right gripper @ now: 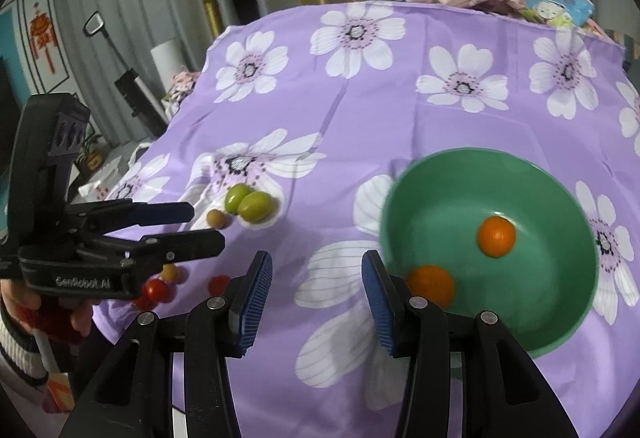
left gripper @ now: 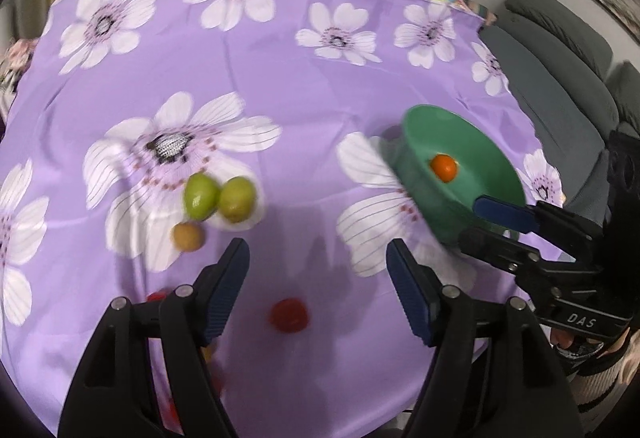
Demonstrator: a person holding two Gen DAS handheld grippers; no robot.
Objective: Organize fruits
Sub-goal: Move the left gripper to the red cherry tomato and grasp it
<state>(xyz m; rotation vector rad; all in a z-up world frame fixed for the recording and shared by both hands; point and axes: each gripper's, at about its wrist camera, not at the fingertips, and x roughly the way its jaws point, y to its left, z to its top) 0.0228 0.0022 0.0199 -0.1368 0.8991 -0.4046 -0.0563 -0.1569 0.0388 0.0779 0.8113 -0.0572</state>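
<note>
Purple flowered cloth (left gripper: pixel 304 86) over the table, fruit loose on it, green bowl (right gripper: pixel 560 190) as the collecting spot. Left wrist view: left tool (left gripper: pixel 318 270) low centre of frame, fingers spread wide, nothing between them; red tomato (left gripper: pixel 289 315) lying on the cloth in the gap, just below the fingertips, blurred. More red fruit half hidden behind the left finger, lower left of frame; count not readable. Two green fruits (left gripper: pixel 218 197) touching side by side, upper left of the tool, long axes roughly upright in frame; small tan fruit (left gripper: pixel 188 236) just beneath them. Bowl at right of frame, one orange (left gripper: pixel 443 168) inside. Right tool (left gripper: pixel 492 222) at the bowl's near rim, one blue pad over the inside wall, the other outside; apparently pinching the rim, contact itself not clear. Right wrist view: two oranges in the bowl, second orange (right gripper: pixel 430 284) against the near wall beside the right finger. Judgement: tomato far nearer the left tool than the right; bowl off to the right of it, so pick with left, then carry rightward.
</note>
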